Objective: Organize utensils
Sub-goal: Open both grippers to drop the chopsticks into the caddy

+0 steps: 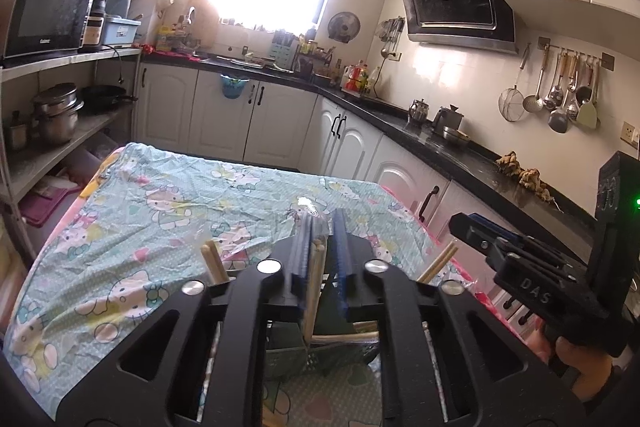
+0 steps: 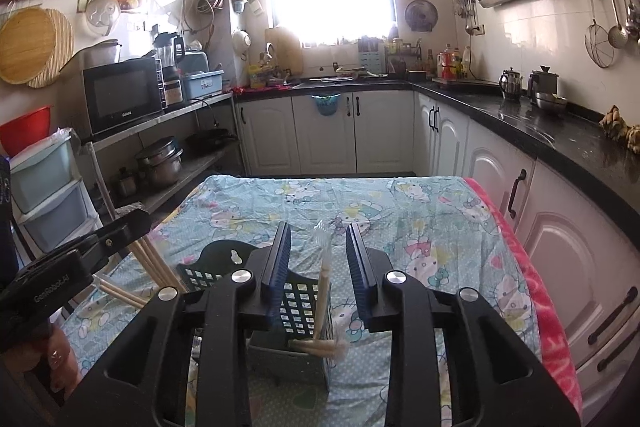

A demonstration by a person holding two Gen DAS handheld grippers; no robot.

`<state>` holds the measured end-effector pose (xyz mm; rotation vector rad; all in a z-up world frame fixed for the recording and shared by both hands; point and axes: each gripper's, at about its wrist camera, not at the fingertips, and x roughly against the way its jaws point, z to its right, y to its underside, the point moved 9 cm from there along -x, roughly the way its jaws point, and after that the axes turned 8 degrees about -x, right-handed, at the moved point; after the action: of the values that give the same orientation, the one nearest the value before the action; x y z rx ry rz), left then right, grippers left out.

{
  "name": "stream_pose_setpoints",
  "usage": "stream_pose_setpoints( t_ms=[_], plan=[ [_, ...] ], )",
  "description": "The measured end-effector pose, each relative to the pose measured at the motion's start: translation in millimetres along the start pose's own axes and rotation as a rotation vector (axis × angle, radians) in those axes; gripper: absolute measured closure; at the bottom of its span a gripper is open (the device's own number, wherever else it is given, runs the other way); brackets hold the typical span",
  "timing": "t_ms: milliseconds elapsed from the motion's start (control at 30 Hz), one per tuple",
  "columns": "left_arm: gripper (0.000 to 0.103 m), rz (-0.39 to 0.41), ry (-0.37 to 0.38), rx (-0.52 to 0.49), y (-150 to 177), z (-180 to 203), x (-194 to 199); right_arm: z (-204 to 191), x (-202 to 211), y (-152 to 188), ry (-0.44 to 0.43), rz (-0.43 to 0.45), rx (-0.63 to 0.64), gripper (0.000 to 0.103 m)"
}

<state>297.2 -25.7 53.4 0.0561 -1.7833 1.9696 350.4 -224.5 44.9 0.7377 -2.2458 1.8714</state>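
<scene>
wooden chopsticks between left tongs

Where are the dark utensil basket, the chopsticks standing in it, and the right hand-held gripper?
utensil basket (image 2: 298,301), right wrist view, grid wall.
chopsticks (image 2: 323,291), right wrist view, upper shaft.
right hand-held gripper (image 2: 318,231), right wrist view, midway between fingertips.

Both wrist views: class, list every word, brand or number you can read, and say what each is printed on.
"DAS": on the right gripper body, left wrist view.
"GenRobot.AI": on the left gripper body, right wrist view.
"Galanz": on the microwave, small, only just legible.
Range hood brand, blender label, sauce bottles: too small or blurred to read.
</scene>
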Motion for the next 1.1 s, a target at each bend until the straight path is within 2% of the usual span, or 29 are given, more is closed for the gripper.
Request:
stream_pose_setpoints(
  t_ms=[167,633,733,867,1100],
  plan=[
    [0.083,-0.001,-0.001,0.010,-0.4,-2.8,5.5,1.6,11.4,-0.6,-0.002,0.007,-0.003,0.062],
    [0.047,0.023,0.011,0.072,-7.1,-11.5,34.5,5.1,41.6,3.7,-0.011,0.019,0.000,0.045],
    [0.029,0.039,0.018,0.073,-10.2,-10.3,45.2,2.1,49.1,4.6,-0.017,0.023,0.008,0.043],
    [0.013,0.056,0.023,0.080,-11.4,-9.6,59.4,-1.7,58.3,6.4,-0.025,0.027,0.025,0.040],
    [0.011,0.058,0.013,0.088,-5.3,-13.0,77.2,-6.4,71.5,12.2,-0.032,0.028,0.048,0.037]
  ],
)
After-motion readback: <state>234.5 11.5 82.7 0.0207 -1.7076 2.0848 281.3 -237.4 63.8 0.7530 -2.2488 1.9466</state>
